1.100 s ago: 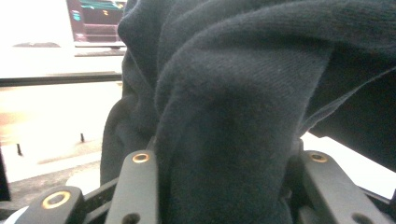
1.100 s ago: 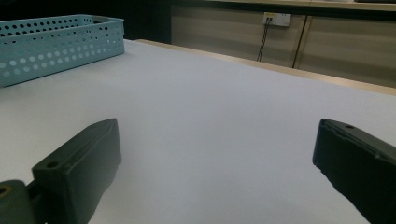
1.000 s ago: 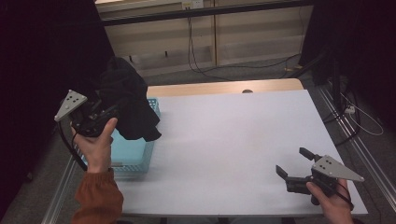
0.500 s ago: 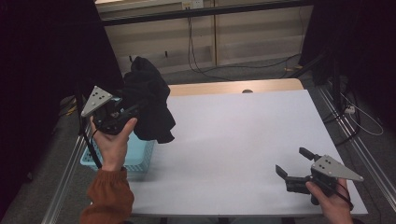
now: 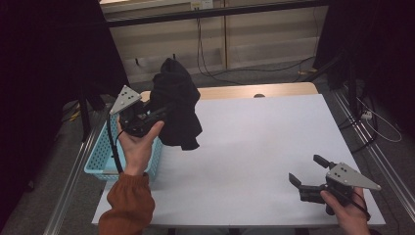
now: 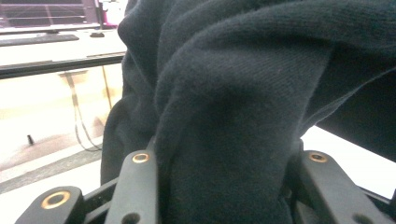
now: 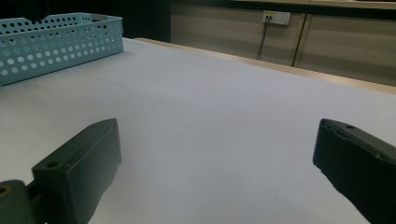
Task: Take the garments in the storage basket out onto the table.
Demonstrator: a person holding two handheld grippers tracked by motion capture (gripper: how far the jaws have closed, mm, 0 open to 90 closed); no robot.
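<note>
your left gripper (image 5: 164, 111) has moved across from over the blue basket (image 5: 100, 159) toward the white table (image 5: 254, 147), taking the black cloth (image 5: 175, 105) along. its jaws squeeze a thick fold of the cloth, which hangs in the air at the table's left edge. your right gripper (image 5: 308, 172) has stayed put, low over the table, jaws wide apart and holding nothing.

A white table (image 5: 254, 147) carries a turquoise perforated basket (image 5: 100, 159) at its left edge.
</note>
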